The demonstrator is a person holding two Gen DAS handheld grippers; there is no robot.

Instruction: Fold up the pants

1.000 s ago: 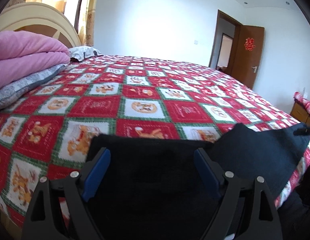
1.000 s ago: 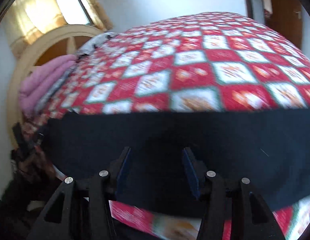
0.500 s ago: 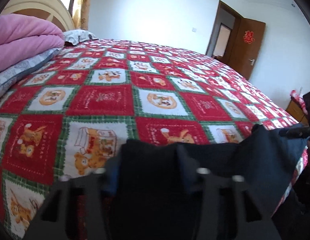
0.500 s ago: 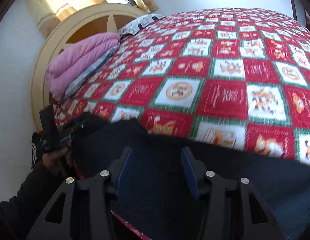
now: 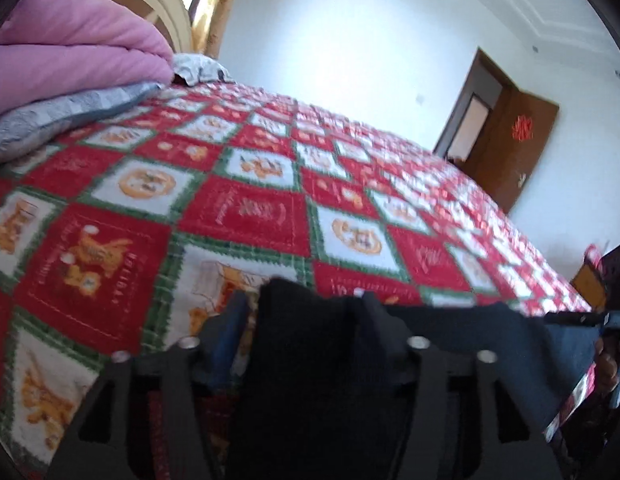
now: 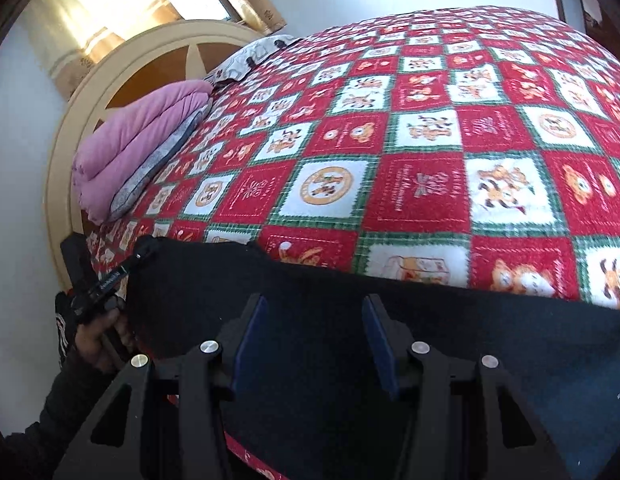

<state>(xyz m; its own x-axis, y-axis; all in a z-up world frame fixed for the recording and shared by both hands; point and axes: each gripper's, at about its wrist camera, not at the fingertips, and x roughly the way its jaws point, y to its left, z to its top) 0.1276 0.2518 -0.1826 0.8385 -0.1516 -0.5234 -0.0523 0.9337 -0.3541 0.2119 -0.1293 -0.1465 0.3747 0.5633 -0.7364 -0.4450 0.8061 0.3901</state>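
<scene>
- Dark navy pants [image 6: 450, 340] lie along the near edge of the bed [image 6: 422, 184], long axis running side to side.
- Left gripper [image 5: 297, 320] is opening, a bunched end of the pants between its fingers.
- Right gripper [image 6: 314, 336] sits half-wide over the cloth, can't tell if it's pinching.
- Red squares on the blanket read "HOLIDAY".

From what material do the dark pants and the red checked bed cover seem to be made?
Pants: probably a matte, dense woven cloth; dark navy or black, no shine, sagging softly between the grippers. Bed cover: likely a fuzzy fleece or flannel; printed squares look napped and soft-edged. Neither is certain.
</scene>
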